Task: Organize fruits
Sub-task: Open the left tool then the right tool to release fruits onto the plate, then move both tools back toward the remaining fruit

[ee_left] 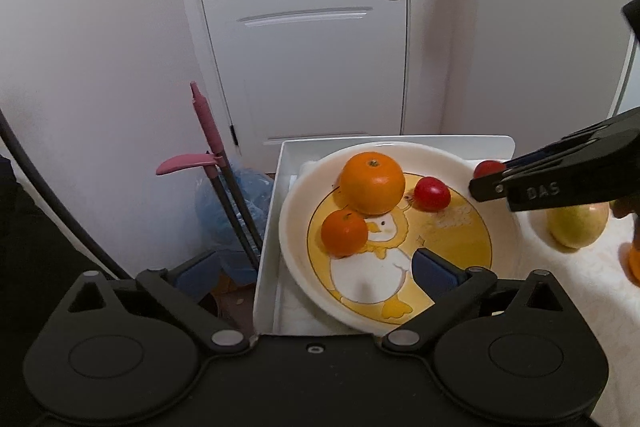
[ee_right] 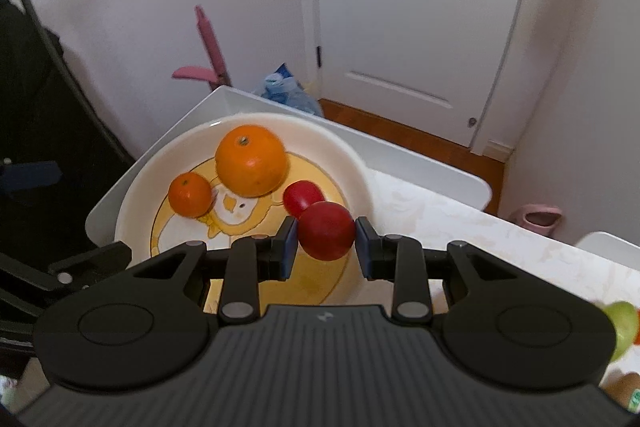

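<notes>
A white plate (ee_left: 298,195) with a yellow duck picture sits in a white tray (ee_left: 266,251). On it lie a large orange (ee_left: 372,183), a small orange (ee_left: 344,233) and a red fruit (ee_left: 432,193). My right gripper (ee_right: 326,241) is shut on a second red fruit (ee_right: 326,231) and holds it over the plate's right side (ee_right: 360,163); it shows at the right of the left wrist view (ee_left: 488,169). My left gripper (ee_left: 308,271) is open, its jaws standing on either side of the plate's near left rim and tray wall.
A green-yellow fruit (ee_left: 578,225) and an orange fruit (ee_left: 634,263) lie on the patterned tablecloth (ee_right: 460,227) to the right. A pink-handled broom and dustpan (ee_left: 208,147) and a blue bag (ee_left: 228,203) stand beyond the table's left edge. A white door (ee_left: 312,27) is behind.
</notes>
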Tool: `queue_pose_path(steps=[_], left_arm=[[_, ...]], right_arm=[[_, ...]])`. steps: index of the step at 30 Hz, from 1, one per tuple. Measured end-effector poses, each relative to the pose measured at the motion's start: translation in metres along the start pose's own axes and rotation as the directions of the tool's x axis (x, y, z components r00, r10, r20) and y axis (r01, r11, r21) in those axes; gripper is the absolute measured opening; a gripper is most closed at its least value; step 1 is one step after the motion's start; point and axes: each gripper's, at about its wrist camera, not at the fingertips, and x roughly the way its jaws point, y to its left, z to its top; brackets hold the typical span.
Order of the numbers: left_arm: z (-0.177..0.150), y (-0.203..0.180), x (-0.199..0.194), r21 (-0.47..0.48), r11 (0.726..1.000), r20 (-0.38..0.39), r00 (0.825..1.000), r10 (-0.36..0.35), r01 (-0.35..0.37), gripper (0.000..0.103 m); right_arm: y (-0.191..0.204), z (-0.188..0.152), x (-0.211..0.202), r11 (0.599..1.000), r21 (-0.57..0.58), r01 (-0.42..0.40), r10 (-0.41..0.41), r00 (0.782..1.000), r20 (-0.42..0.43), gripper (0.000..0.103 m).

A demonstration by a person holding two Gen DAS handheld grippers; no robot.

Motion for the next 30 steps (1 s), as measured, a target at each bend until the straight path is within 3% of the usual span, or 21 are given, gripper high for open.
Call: queue_pose_path(steps=[7,11,30], left_arm=[[-0.004,0.0,0.0,0.002,1.0,0.0,1.0,-0.001,0.001,0.103],[-0.007,-0.002,-0.003,0.017,1.0,0.006,1.0,-0.006,0.005,0.103],[-0.001,-0.006,-0.044,-0.004,1.0,0.059,0.998,0.014,-0.014,0.103]], right_arm=[[0.006,-0.005,0.008,0.999,-0.033,-0.001,0.001,1.0,-0.006,0.049],[0.006,-0.006,-0.007,1.0,-0.02,0.016,-0.015,0.999,0.05,0.101],[0.011,-0.016,-0.084,0.996,0.063,0.071,-0.078,0.99,0.115,0.103]])
